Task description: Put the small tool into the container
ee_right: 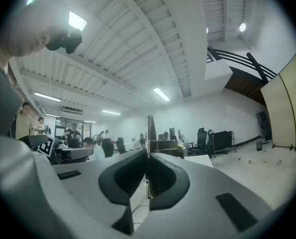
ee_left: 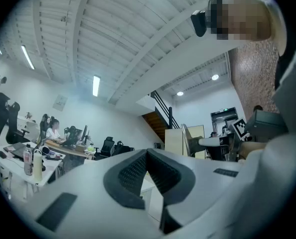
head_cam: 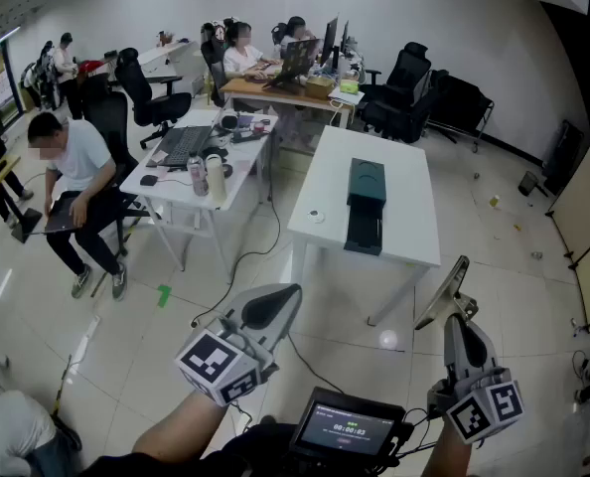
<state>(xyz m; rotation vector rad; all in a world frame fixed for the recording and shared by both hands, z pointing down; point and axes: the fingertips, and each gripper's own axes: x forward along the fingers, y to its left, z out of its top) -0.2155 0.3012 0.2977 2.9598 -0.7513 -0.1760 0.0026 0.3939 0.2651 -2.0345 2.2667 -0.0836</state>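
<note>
A dark green container (head_cam: 366,182) stands on a white table (head_cam: 414,217) ahead of me, with a dark open part (head_cam: 363,229) toward its near end. A small white round object (head_cam: 317,215) lies on the table to the left of the container; I cannot tell if it is the small tool. My left gripper (head_cam: 283,296) is held low, well short of the table. Its jaws are shut with nothing between them (ee_left: 147,154). My right gripper (head_cam: 460,268) is also near me, right of the table corner, shut and empty (ee_right: 149,151).
Desks with monitors, bottles (head_cam: 207,175) and seated people fill the left and back of the room. A cable (head_cam: 260,251) runs over the tiled floor by the table. Black chairs (head_cam: 404,87) stand behind it. A small screen (head_cam: 350,427) is mounted below my view.
</note>
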